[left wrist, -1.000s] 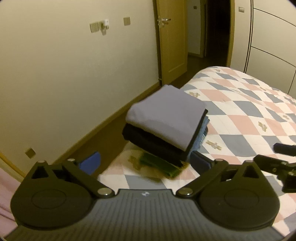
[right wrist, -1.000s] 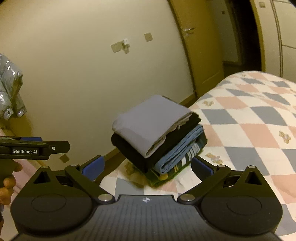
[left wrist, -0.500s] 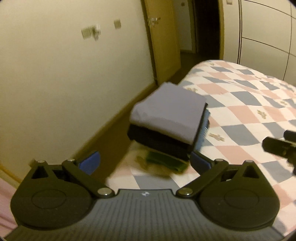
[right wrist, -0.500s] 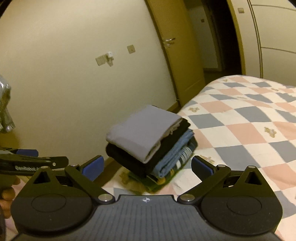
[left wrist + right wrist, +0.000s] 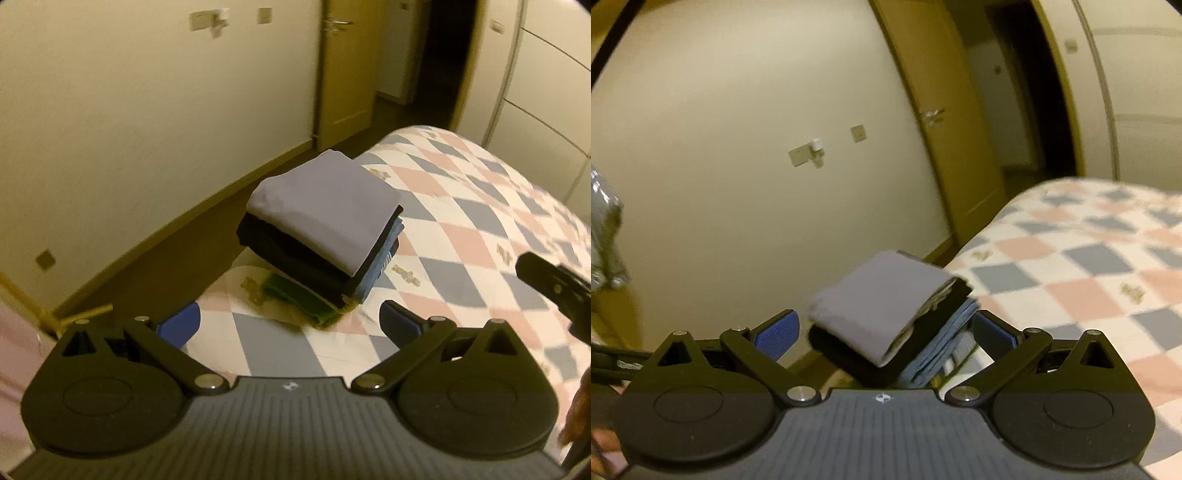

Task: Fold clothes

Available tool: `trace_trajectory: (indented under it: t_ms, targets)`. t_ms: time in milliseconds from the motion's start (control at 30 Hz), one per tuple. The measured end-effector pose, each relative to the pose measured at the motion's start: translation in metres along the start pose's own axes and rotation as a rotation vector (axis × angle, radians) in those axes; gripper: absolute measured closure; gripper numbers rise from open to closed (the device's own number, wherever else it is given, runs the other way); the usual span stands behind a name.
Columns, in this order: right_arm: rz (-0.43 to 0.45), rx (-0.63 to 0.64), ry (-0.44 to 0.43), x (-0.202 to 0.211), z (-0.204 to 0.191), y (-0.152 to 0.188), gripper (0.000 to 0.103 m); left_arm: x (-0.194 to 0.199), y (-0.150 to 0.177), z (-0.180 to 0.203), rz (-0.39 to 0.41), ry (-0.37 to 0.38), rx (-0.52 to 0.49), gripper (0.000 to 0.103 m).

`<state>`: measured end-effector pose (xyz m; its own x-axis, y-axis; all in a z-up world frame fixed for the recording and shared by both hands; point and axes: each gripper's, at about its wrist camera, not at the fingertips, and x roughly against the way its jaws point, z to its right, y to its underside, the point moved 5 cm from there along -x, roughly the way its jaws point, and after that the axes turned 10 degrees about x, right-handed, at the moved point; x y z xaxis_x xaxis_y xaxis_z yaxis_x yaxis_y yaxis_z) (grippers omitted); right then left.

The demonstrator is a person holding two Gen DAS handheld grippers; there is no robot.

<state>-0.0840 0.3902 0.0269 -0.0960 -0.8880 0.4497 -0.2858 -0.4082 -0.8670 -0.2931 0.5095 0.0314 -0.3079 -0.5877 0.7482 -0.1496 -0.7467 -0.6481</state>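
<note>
Both my left gripper [image 5: 290,321] and right gripper [image 5: 886,330], jaws open and empty, have drawn back from the folded stack [image 5: 325,236] resting at the bed [image 5: 461,221] corner, suggesting that garment is finished.

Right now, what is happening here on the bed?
A person holds two tongs over a checkered bedspread. A stack of folded clothes sits at the bed's corner, with a grey piece on top, then black, blue and green ones. The left tongs and the right tongs are both open and hold nothing. No unfolded clothes are in view.
</note>
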Motion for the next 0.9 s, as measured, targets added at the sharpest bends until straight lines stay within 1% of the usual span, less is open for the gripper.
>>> trace_trajectory:
  t_ms: [67,167,333,600,900]
  targets:
    - [-0.039,-0.011,-0.029,-0.001,0.011,-0.001,0.000,0.001,0.006,0.008,-0.003,-0.014,0.027,0.001]
    - [-0.088,0.010,-0.061,0.000,0.029,-0.002,0.000,0.003,0.014,0.026,0.000,-0.038,0.039,0.001]
    - [-0.133,0.056,-0.115,0.008,0.050,0.001,0.000,0.008,0.029,0.054,0.005,-0.078,0.061,0.001]
    - [-0.201,0.131,-0.164,0.015,0.078,0.012,0.000,0.018,0.057,0.090,0.016,-0.147,0.112,0.001]
    - [-0.262,0.205,-0.224,0.015,0.082,0.026,0.000,0.033,0.087,0.106,0.000,-0.230,0.163,0.001]
